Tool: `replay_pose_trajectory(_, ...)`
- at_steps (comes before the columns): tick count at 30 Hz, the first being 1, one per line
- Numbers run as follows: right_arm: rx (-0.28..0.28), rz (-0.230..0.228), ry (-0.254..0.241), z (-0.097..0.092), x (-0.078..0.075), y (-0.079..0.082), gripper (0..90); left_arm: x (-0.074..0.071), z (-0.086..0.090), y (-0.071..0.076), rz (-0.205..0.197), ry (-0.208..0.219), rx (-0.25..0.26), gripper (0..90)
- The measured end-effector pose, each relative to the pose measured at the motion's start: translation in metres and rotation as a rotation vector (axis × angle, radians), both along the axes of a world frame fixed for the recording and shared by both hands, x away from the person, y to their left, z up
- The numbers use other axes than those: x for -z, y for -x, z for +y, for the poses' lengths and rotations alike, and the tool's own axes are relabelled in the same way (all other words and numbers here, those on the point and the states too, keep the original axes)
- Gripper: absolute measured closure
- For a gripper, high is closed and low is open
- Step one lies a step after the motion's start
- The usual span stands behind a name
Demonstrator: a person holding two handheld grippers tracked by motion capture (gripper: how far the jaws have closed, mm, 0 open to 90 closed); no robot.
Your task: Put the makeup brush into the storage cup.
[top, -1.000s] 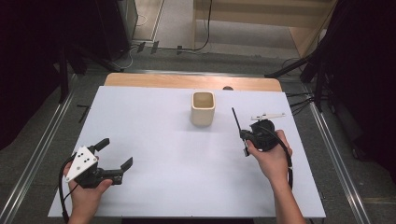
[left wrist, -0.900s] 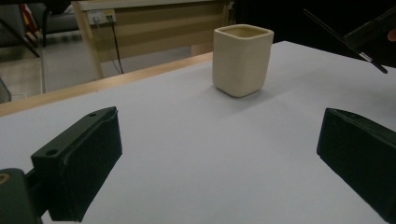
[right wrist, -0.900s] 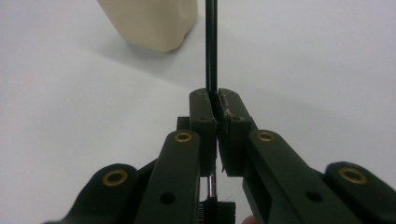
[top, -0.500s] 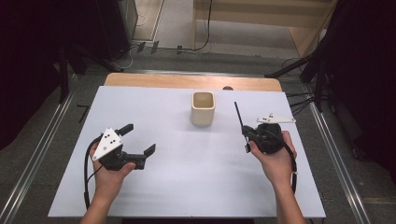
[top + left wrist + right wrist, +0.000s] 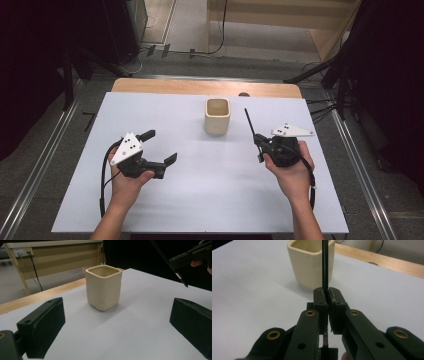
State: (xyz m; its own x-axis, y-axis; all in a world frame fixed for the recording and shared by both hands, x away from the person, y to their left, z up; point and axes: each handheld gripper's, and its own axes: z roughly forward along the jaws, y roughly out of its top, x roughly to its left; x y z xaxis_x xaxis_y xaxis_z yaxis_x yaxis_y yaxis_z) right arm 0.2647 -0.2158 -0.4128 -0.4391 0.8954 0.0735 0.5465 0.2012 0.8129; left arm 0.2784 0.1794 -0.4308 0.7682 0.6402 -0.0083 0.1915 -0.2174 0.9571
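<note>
A cream square cup (image 5: 218,116) stands upright at the far middle of the white table (image 5: 210,200). My left gripper (image 5: 160,146) hovers left of centre, open and empty, its jaws pointing toward the cup (image 5: 103,287) from a short way off. My right gripper (image 5: 260,143) is to the right of the cup, shut on a thin black stick (image 5: 248,120) that points away and up. In the right gripper view the stick (image 5: 325,265) rises from the closed jaws (image 5: 327,293) in front of the cup (image 5: 310,262), with bristles at its near end.
A wooden strip (image 5: 200,87) runs along the table's far edge. Metal rails and cables lie on the floor around the table. In the left gripper view the right gripper (image 5: 190,256) and the stick (image 5: 166,258) are at the upper right.
My left gripper has moved right and away from the near left corner toward the middle of the table, still open. The right gripper with the stick has barely shifted.
</note>
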Motion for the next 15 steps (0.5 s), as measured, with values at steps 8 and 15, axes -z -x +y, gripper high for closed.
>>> replay_pose_trajectory(8, -0.109, -0.017, 0.04, 0.018, -0.001, 0.006, 87.0, 0.001, -0.001, 0.0, 0.024, -0.007, 0.036, 3.0)
replay_pose_trajectory(15, -0.186, -0.03, 0.083, 0.034, 0.0, 0.009, 87.0, 0.002, -0.003, 0.0, 0.034, -0.005, 0.061, 4.4)
